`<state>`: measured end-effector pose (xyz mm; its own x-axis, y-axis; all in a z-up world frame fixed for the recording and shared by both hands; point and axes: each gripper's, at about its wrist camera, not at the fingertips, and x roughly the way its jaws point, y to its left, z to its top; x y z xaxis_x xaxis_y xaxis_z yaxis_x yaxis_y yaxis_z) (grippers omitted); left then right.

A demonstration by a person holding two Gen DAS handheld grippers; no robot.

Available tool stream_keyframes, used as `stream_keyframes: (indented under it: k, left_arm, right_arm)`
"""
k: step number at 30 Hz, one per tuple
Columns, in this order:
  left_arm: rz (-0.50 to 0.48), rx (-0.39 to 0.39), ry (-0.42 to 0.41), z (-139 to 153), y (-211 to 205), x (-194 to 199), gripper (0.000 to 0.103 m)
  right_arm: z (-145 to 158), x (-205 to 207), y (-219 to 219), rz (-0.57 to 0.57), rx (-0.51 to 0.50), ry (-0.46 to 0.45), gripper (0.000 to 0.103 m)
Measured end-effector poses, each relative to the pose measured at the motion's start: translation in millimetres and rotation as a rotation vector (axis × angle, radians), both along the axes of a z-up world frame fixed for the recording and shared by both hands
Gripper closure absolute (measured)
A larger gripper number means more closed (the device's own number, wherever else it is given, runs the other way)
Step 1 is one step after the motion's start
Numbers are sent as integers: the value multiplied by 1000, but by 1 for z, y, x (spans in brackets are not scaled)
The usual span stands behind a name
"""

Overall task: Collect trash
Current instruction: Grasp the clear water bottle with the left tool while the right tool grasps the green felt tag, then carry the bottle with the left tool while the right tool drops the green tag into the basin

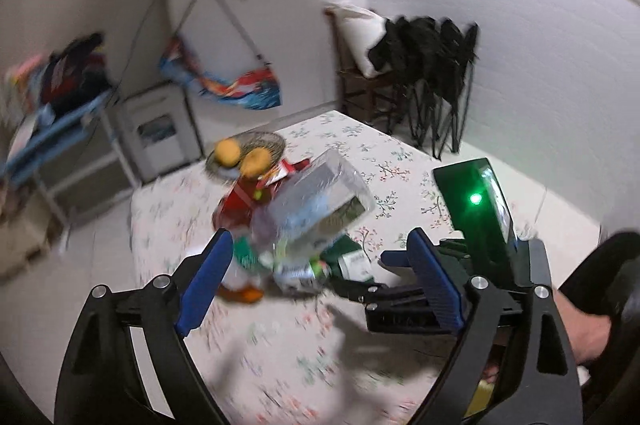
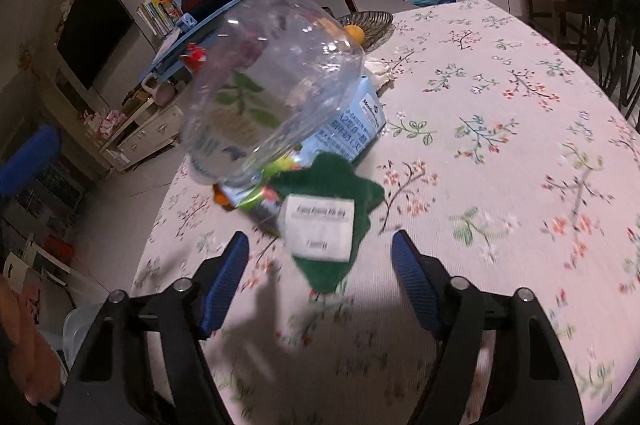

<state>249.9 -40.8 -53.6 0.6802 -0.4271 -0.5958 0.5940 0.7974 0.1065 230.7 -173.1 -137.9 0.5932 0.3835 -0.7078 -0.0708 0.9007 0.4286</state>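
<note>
- Plainly, the left gripper point(image 1: 320, 281) stands with its blue pads wide apart and nothing clamped between them; it points down at the trash heap, so I judge it is lined up for a reach, not a carry.
- The right gripper point(image 2: 320, 265) is likewise apart, its jaws empty, with the green wrapper point(image 2: 332, 225) lying on the cloth just beyond its tips. No earlier view is on hand, so how the jaws came to this width I leave unsaid.
- In the left wrist view the right gripper's body point(image 1: 472, 225) shows at the near right, its green light on, close beside the heap: both tools converge on one pile.
- The clear plastic bottle point(image 2: 276, 81) is tilted above the pile and blurred; neither gripper touches it. Whether it rests on the heap or is in the air I cannot tell.
- Under it sit a pale blue carton point(image 2: 360, 129), a red packet point(image 1: 240, 201) and other bright wrappers, bunched at the left near edge of the table point(image 2: 500, 145). Gathered so, I judge, they can be taken in few grabs.
- Farther off, a wire basket point(image 2: 376, 21) holds yellow fruit, set apart from the rubbish, so it is likely not trash.
- Beyond the table, folded black chairs point(image 1: 432, 81) lean at the far right wall.
</note>
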Motion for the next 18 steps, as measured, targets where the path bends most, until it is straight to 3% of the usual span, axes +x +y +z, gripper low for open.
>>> stream_keyframes:
  k: [6,11,14,18]
  left_arm:
    - [-109,108,19,-5,-24,34,18]
    - [-186,178,39,-11,-43,53,18]
    - [-237,211,63,-13,-54,64,18]
    - [-312,317,78,-25,-69,69,18]
  right_arm:
    - [-1,12,-1,19,-15,-2,47]
    - [-1,8,-9,57,-24,26,65]
    - [0,0,-25,56,-4,57,65]
    - [3,-19,-44,64,7,108,65]
